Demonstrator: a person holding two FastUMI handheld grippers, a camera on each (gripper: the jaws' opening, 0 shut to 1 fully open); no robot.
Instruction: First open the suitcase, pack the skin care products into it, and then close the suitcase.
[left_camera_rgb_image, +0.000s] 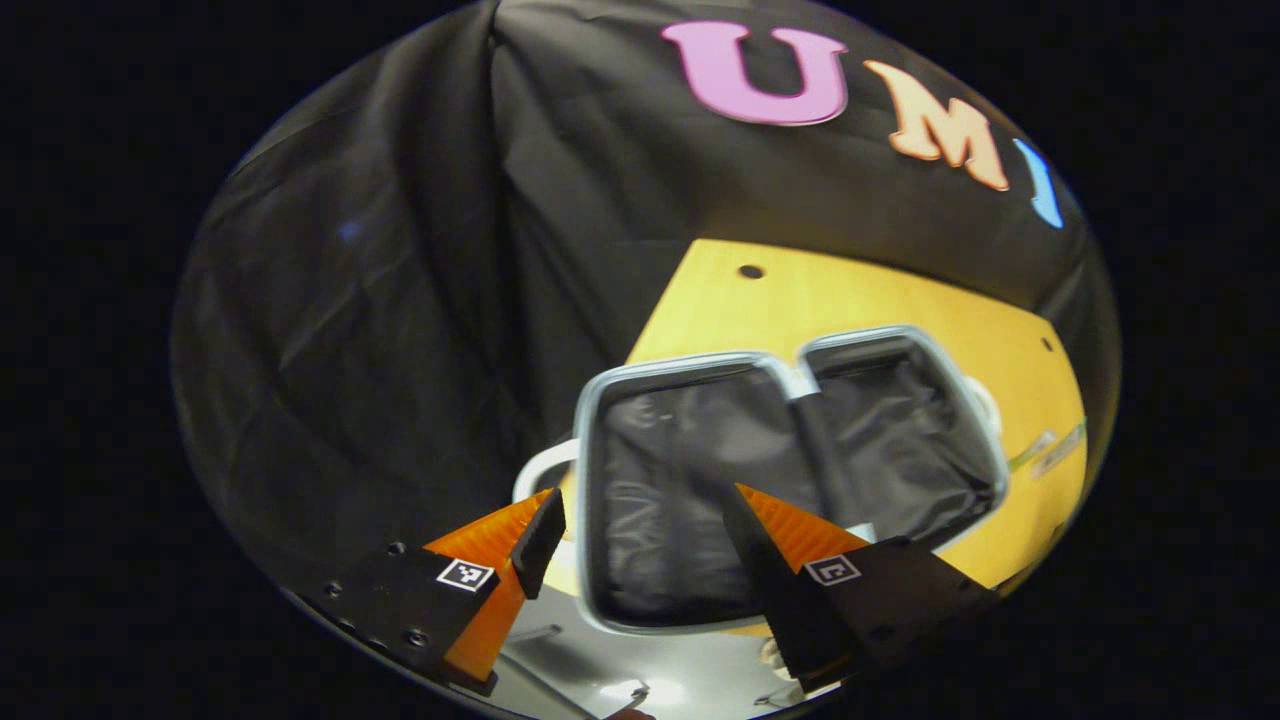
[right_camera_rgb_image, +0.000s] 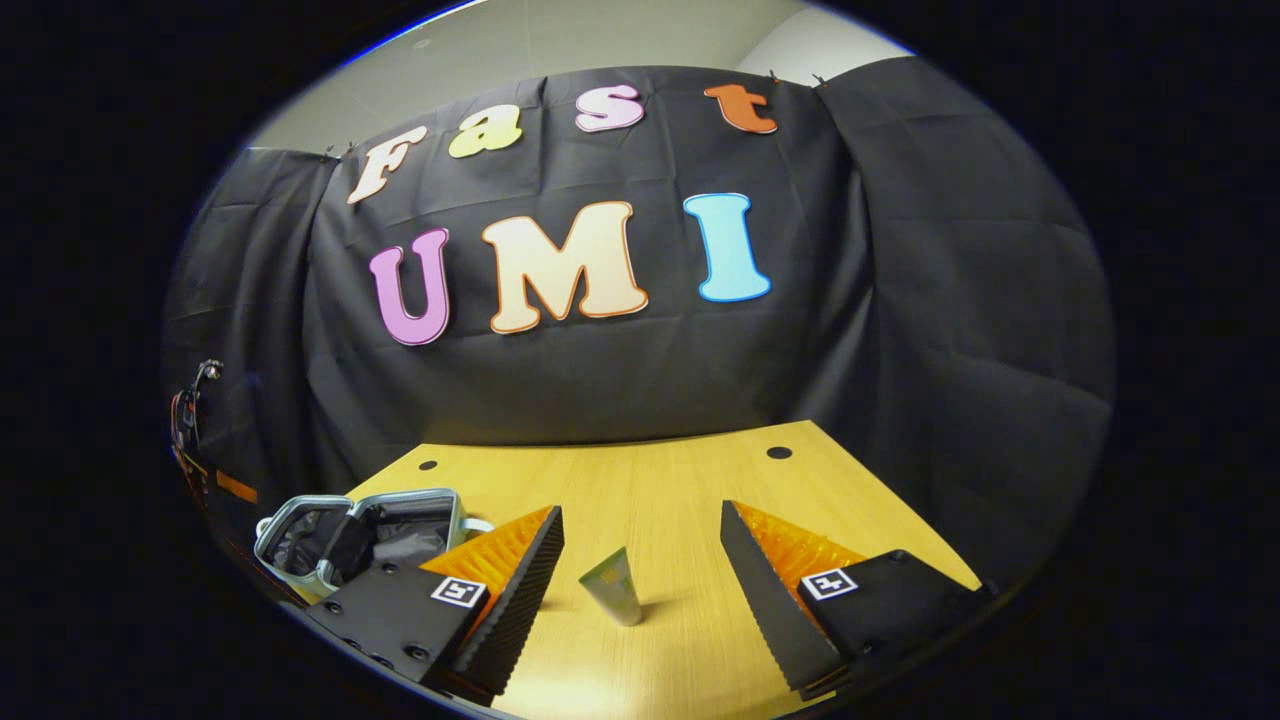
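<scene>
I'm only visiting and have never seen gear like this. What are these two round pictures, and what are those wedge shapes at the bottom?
No robot here: a person holds a two-finger gripper in each hand, and a camera rides on each. The wedges are the gripper's own fingers. In the left gripper view, the left gripper hangs open above an opened grey-rimmed suitcase with dark lining on the yellow wooden table. In the right gripper view, the right gripper is open around a small pale-green tube standing on its cap, not touching it. Nothing is held.
</scene>
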